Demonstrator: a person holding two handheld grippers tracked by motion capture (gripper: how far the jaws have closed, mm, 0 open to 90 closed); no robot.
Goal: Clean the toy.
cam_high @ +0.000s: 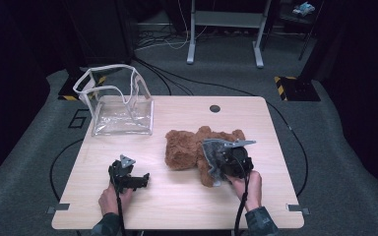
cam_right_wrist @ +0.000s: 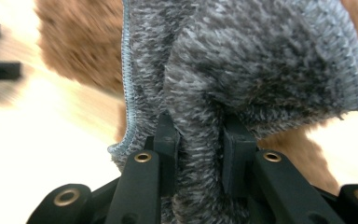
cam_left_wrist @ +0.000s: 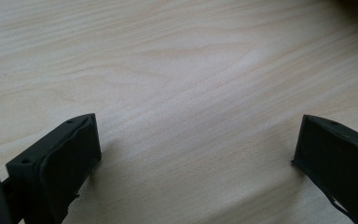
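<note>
A brown teddy bear (cam_high: pixel 187 147) lies on the wooden table (cam_high: pixel 177 206), right of its middle. A fuzzy grey cloth (cam_high: pixel 212 153) hangs over the bear's right part. My right gripper (cam_high: pixel 222 164) is shut on a fold of that grey cloth (cam_right_wrist: pixel 242 60), pinched between its two black pads (cam_right_wrist: pixel 168 149), with the brown bear (cam_right_wrist: pixel 79 42) behind. My left gripper (cam_high: pixel 137 181) rests low on the table at front left, held by a hand. Its jaws stand wide apart over bare wood (cam_left_wrist: pixel 191 93), with nothing between the fingers (cam_left_wrist: pixel 70 154).
A clear plastic bag (cam_high: pixel 118 103) with white trim stands open at the table's back left corner. A round cable hole (cam_high: pixel 215 108) sits near the back edge. Cables trail from both grippers off the front edge. A metal frame (cam_high: pixel 224 29) stands on the floor behind.
</note>
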